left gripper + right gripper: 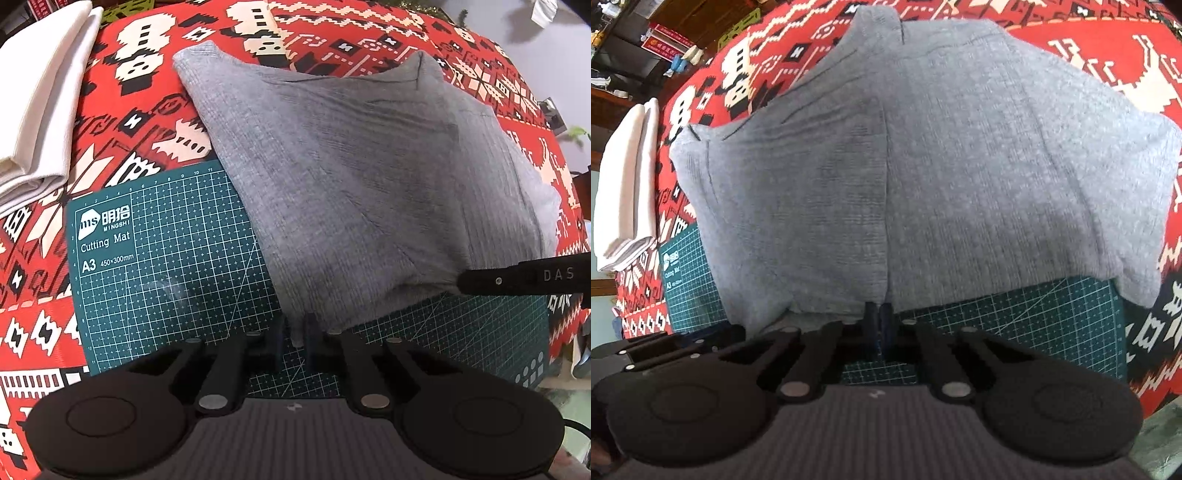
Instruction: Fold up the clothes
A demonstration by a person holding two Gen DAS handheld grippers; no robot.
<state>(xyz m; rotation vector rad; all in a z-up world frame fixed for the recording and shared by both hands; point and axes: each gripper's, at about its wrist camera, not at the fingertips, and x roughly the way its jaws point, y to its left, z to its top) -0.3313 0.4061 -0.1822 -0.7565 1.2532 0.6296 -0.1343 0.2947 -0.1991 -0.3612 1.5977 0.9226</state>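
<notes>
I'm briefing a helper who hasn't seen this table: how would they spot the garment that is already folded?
Start from the red patterned tablecloth and find the green cutting mat on it. Beyond the mat's far left corner lies the folded white cloth, stacked in neat layers. Unlike the grey garment spread over the mat, it is white and no gripper holds it.

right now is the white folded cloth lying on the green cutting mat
No, the white folded cloth lies on the red patterned tablecloth, off to the left of the green cutting mat.
</notes>
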